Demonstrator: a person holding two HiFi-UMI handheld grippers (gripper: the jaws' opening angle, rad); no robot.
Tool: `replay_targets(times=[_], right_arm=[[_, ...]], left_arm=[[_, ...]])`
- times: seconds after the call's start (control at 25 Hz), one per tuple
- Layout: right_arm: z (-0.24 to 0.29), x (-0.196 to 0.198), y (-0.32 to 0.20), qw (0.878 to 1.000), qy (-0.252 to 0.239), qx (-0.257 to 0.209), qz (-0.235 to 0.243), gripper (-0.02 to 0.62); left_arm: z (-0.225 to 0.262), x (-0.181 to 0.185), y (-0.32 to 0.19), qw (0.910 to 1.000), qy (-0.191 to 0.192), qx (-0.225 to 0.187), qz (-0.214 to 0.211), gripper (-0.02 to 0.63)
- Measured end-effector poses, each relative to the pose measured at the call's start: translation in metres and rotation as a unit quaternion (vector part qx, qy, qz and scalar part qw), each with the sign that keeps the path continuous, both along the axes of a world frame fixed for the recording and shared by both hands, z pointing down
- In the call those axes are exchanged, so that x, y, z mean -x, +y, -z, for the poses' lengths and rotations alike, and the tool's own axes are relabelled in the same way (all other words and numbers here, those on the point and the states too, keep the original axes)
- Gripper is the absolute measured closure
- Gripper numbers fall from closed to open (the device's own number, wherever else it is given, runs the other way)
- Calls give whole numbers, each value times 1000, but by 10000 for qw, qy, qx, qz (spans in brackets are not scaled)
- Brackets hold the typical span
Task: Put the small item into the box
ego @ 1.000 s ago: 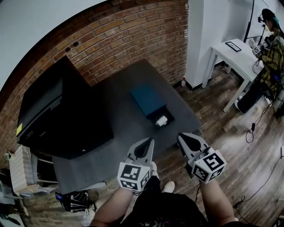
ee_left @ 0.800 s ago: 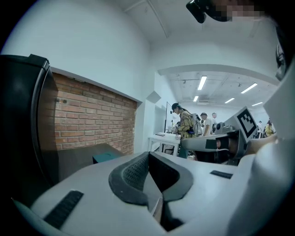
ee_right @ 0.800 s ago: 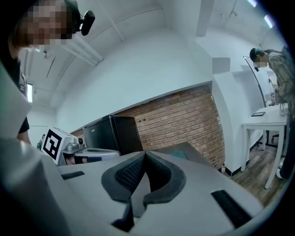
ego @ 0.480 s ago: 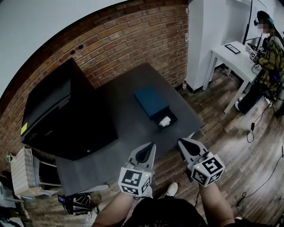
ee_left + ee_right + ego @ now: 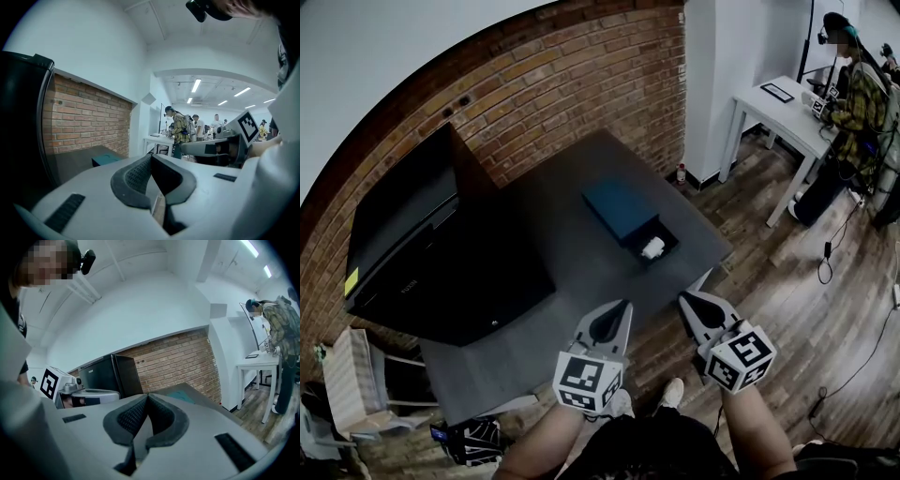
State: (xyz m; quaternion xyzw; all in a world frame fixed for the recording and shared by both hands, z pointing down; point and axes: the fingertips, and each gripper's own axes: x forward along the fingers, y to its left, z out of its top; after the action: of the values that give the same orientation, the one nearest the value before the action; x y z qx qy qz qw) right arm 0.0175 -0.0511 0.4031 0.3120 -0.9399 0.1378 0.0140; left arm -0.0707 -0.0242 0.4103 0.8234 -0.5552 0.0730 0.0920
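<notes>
A teal box lies on the dark grey table, with its black open part on the near side. A small white item lies inside that open part. My left gripper and right gripper hover side by side off the table's near edge, short of the box. Both are shut with nothing held. In the left gripper view the jaws are pressed together, with the teal box far ahead. The right gripper view shows the same shut jaws and the box.
A tall black cabinet stands against the table's left side, by the brick wall. A white desk with a person is at the far right. A small bottle stands on the wooden floor. A crate sits lower left.
The head view has drifted a little, so table and box sit slightly farther right. Both grippers stay shut and empty in front of the table's near edge.
</notes>
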Motion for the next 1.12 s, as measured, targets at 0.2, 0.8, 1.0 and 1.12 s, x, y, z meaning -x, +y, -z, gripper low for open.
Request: replay_targets(times=[0.2,0.8,1.0,1.12], right_arm=[[7,9,14,9999,38,-85,-115,578],[3,29,45,9993,140,-103,-342,578],[7,35,49,9990,138,-162,-397,578],[7,37,50,9988,156,-178,-434,578]], left_arm=[[5,8,11,9999,50,-56,-149,572],[-1,29,38,9991,209,-34,-378,572],[1,35,42,9988,216,-67,-424,572],[1,37,42,9986,222,-73,-468,572]])
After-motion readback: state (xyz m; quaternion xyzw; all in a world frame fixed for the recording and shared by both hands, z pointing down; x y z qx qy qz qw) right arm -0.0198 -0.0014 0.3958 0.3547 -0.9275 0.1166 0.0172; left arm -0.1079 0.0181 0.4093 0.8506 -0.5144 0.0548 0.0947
